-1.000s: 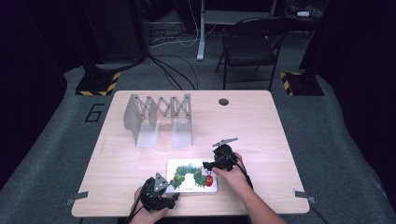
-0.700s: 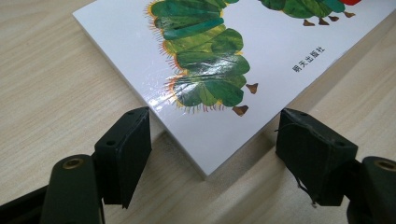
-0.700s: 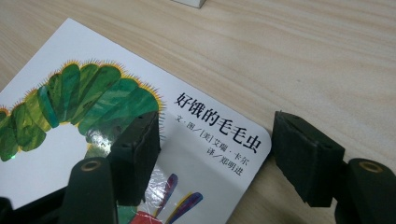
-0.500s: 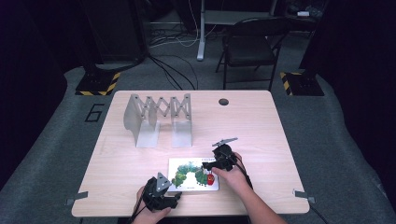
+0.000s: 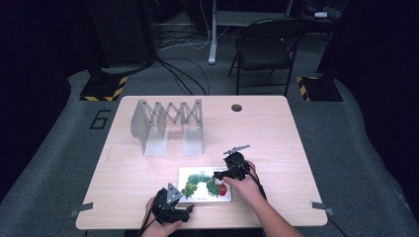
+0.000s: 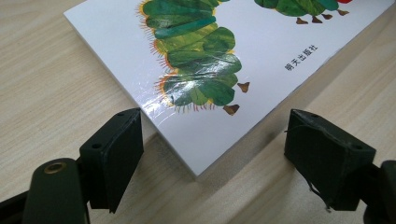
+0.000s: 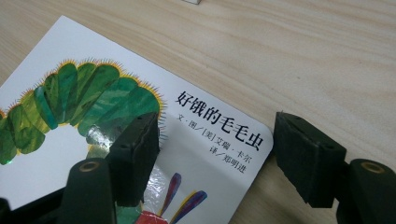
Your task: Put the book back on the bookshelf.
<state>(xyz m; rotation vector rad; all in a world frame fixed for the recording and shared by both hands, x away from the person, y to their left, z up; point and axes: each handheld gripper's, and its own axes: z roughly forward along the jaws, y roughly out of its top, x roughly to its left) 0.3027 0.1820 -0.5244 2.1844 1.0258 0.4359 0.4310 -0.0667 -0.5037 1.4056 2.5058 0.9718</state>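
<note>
A white picture book [image 5: 205, 185] with a green caterpillar on its cover lies flat near the table's front edge. My left gripper [image 5: 186, 210] is at its near left corner. In the left gripper view that corner of the book [image 6: 210, 70] sits between the jaws of the left gripper [image 6: 219, 158], which have just been opening; the pads stand clear of it. My right gripper [image 5: 220, 175] is over the book's right end. In the right gripper view the right gripper [image 7: 219, 158] straddles the rounded corner of the book [image 7: 219, 128]: one jaw over the cover, the other over bare wood.
A grey expanding rack [image 5: 165, 126] stands at the back left of the wooden table [image 5: 276, 143]. A round cable hole [image 5: 236, 107] is near the far edge. A folding chair [image 5: 264, 49] stands beyond the table.
</note>
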